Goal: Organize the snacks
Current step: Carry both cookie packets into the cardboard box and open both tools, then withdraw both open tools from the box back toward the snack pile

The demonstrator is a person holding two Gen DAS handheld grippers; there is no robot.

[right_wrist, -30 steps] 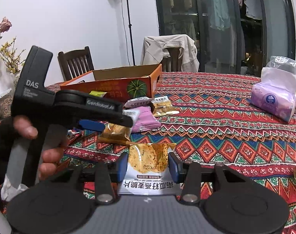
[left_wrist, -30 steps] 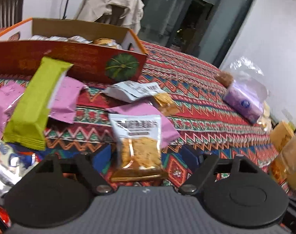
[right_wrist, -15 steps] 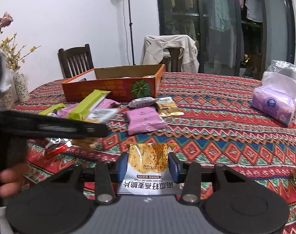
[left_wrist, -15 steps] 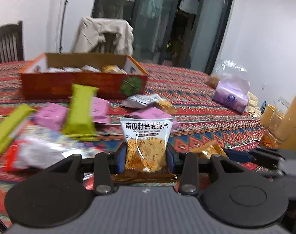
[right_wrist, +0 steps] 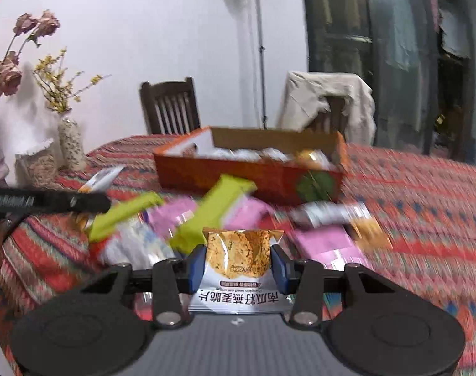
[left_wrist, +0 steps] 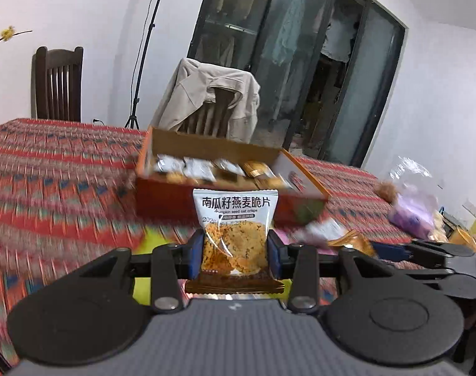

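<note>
My left gripper (left_wrist: 234,252) is shut on a pumpkin seed oat crisp packet (left_wrist: 234,228), held upright in the air before the orange cardboard box (left_wrist: 175,200). Several packets lie inside that box. My right gripper (right_wrist: 238,264) is shut on a second oat crisp packet (right_wrist: 238,257), held upside down, its label toward the camera. The same box (right_wrist: 225,178) stands beyond it, with green bars (right_wrist: 212,213) and pink packets (right_wrist: 325,244) strewn on the patterned cloth between. The left gripper's black body (right_wrist: 46,202) shows at the left edge of the right wrist view.
Vases with dried flowers (right_wrist: 65,141) stand at the table's left. A bag with purple tissue packs (left_wrist: 413,210) lies at the right. Two wooden chairs stand behind the table, one with a beige jacket (left_wrist: 206,100) over it. A light stand (right_wrist: 259,47) rises by the wall.
The left gripper closed on the oat crisp packet and lifted it off the cloth toward the box. The right gripper, keeping its packet, rose and swung toward the box too.
</note>
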